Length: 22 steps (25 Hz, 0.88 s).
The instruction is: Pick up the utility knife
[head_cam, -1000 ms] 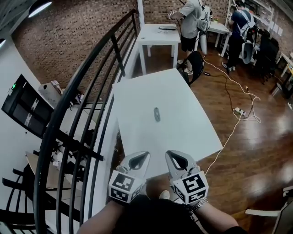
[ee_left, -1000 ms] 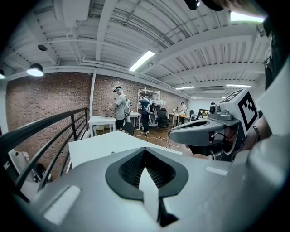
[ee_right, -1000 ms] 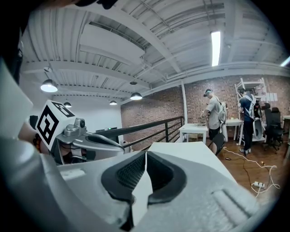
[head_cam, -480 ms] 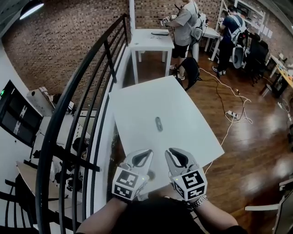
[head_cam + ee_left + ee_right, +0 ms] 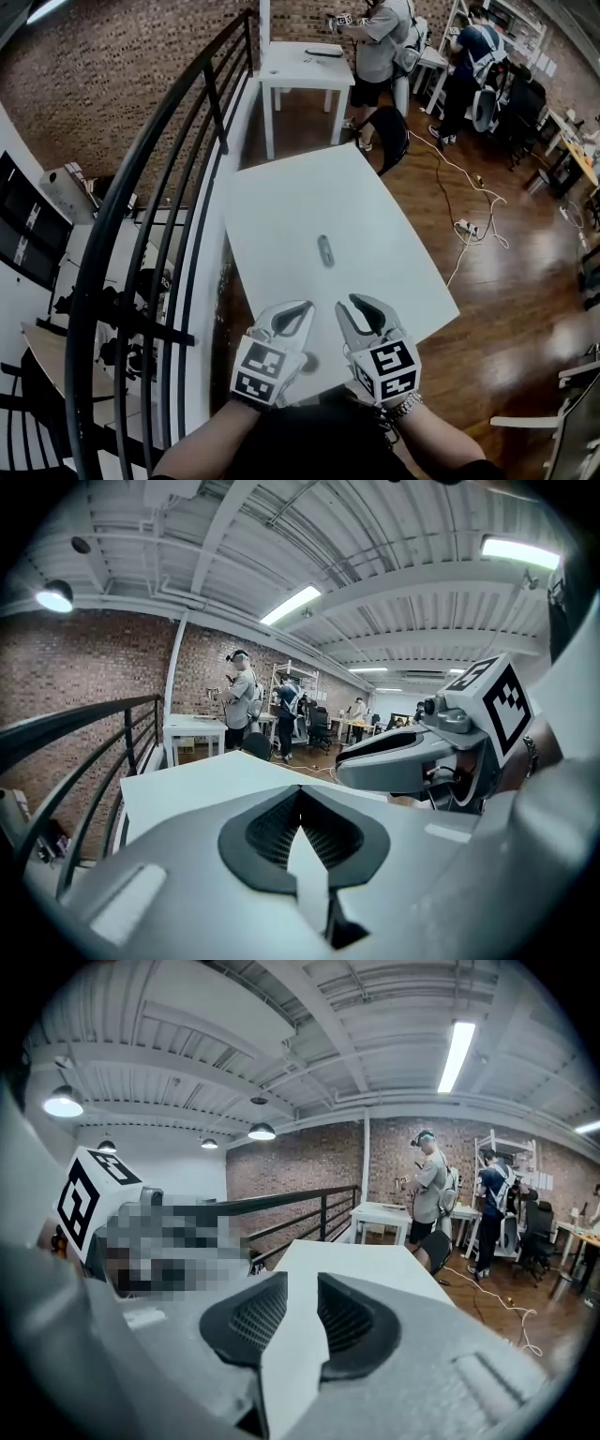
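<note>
My left tool (image 5: 302, 307) is pressed together, pad tips touching, nothing betw. them. My right tool (image 5: 347, 305) is spread: its jaws have just been opening, and only bare counter shows thru the gap, so it's empty. Both tools sit side by side over the near edge of the white counter (image 5: 281, 206), at 6 o'clock in the head view, apart from each other, marker cubes toward me. The utility knife (image 5: 325, 251) lies flat near the middle of the counter, at 12 o'clock from the tools and well apart from both, its long axis running approx. 12 to 6. It's the only thing I can see on the counter. A black railing (image 5: 178, 169) curves along the counter's 9 o'clock side, w/ a brick wall (image 5: 122, 84) beyond it. At 12 o'clock, past the counter's far edge, stands a smaller white table (image 5: 300, 66) w/ a person (image 5: 380, 42) just beside it. From 2 to 3 o'clock a power cable (image 5: 469, 202) trails over the wooden floor (image 5: 506, 309).
</note>
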Available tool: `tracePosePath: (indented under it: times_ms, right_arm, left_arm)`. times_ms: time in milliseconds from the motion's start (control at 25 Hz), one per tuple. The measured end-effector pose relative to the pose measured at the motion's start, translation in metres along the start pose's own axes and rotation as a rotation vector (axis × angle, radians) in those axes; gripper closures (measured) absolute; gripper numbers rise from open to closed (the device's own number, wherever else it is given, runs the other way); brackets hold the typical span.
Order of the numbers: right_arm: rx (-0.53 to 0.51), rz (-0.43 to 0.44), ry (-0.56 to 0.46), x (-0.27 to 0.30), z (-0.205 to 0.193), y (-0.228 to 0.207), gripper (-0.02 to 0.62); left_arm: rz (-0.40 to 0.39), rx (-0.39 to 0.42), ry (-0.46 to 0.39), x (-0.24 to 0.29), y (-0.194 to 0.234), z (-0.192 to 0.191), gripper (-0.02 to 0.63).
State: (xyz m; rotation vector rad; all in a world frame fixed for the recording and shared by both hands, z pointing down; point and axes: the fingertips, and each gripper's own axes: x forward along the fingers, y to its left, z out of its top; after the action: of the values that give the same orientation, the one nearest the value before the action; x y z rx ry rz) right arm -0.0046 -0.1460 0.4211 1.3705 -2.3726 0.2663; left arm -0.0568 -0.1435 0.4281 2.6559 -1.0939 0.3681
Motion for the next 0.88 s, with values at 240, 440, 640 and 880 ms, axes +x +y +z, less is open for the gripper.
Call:
tracePosePath:
  times_ms: [240,440,640,880]
  right_arm:
    - [0.019,0.023,0.052,0.041,-0.020,-0.029,0.494]
    - [0.044,0.053,0.100,0.079,-0.037,-0.053,0.482]
    - [0.059,0.074,0.153,0.121,-0.058,-0.078,0.463]
    - [0.053,0.082,0.221,0.176,-0.090,-0.097,0.426]
  left_arm:
    - [0.033,-0.022,0.043,0.032,0.013,-0.012,0.589]
    - [0.073,-0.056,0.105,0.059,0.029,-0.026,0.589]
    - [0.108,-0.097,0.166,0.091,0.043,-0.043,0.589]
    - [0.135,-0.130,0.211,0.122,0.059,-0.061,0.589]
